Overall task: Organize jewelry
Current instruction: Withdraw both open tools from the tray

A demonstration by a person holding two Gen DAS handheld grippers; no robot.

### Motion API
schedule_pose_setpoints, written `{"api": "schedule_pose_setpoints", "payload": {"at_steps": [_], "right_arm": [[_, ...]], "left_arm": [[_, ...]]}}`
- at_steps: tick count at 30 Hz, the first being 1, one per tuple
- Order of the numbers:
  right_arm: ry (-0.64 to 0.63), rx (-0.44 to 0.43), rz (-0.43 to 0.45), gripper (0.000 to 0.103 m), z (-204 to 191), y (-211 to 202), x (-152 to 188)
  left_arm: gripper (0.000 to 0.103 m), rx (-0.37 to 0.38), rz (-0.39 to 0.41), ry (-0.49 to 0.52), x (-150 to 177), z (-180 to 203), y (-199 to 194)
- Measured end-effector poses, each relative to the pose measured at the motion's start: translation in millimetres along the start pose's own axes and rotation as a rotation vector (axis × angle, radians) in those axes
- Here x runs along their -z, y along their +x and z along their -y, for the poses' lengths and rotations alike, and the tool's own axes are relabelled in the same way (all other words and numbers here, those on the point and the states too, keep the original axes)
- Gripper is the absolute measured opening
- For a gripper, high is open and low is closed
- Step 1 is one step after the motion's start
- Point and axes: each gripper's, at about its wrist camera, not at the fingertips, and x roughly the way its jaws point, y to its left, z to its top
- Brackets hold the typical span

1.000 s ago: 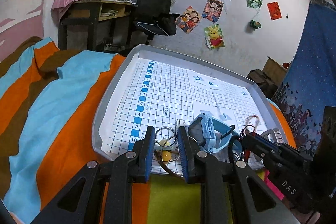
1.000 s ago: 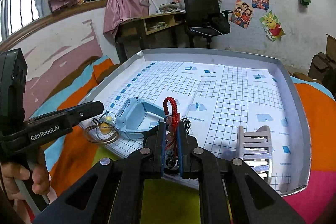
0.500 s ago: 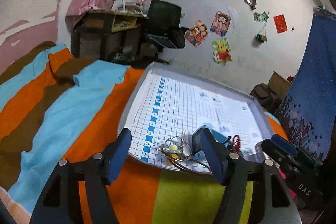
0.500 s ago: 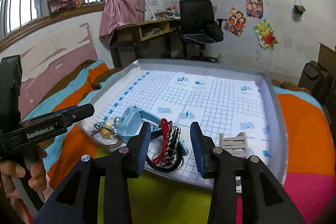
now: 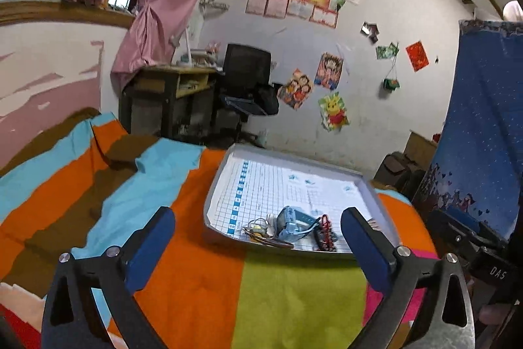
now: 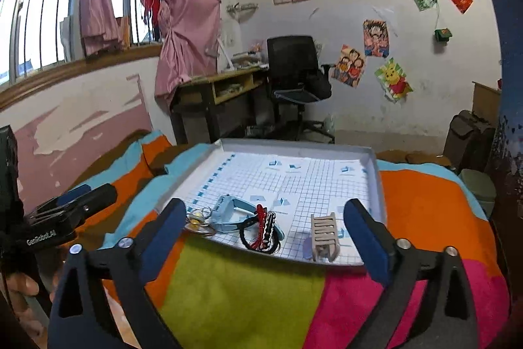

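Observation:
A grey tray (image 6: 376,182) lined with grid paper lies on the striped bedspread. At its near edge lie a ring with a yellow bead (image 6: 197,218), a light blue watch (image 6: 228,213), a red and black bracelet bundle (image 6: 263,229) and a white hair clip (image 6: 323,234). The same pile shows in the left wrist view: the bead ring (image 5: 258,229), the watch (image 5: 292,223), the bracelets (image 5: 325,236). My left gripper (image 5: 258,246) and my right gripper (image 6: 264,236) are both wide open, empty, and held back and above the tray's near edge.
The bedspread (image 6: 242,293) has orange, green, pink and blue stripes. A desk (image 6: 225,87) and a black office chair (image 6: 294,71) stand behind the bed by the wall. A blue curtain (image 5: 483,136) hangs at the right.
Both grippers opened and let go of the jewelry, the left off the bead ring and the right off the red bracelet, then pulled back and up from the tray.

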Motion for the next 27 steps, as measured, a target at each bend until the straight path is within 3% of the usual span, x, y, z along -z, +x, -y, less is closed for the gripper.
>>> {"api": "schedule_pose_setpoints", "payload": {"at_steps": [9,18,27], "right_arm": [[0.005,0.007,0.065,0.102,-1,-84,9],[0.003,0.002,0.125,0.102,-12,-172,30],[0.016,-0.002,0.148,0.102,-23,-233,67]], "left_arm": [[0.103,0.005,0.083,0.024,6,14,-83],[0.103,-0.008,0.114,0.051,35,21,-158],[0.103,-0.015,0.13,0.073,74,22,-215]]}}
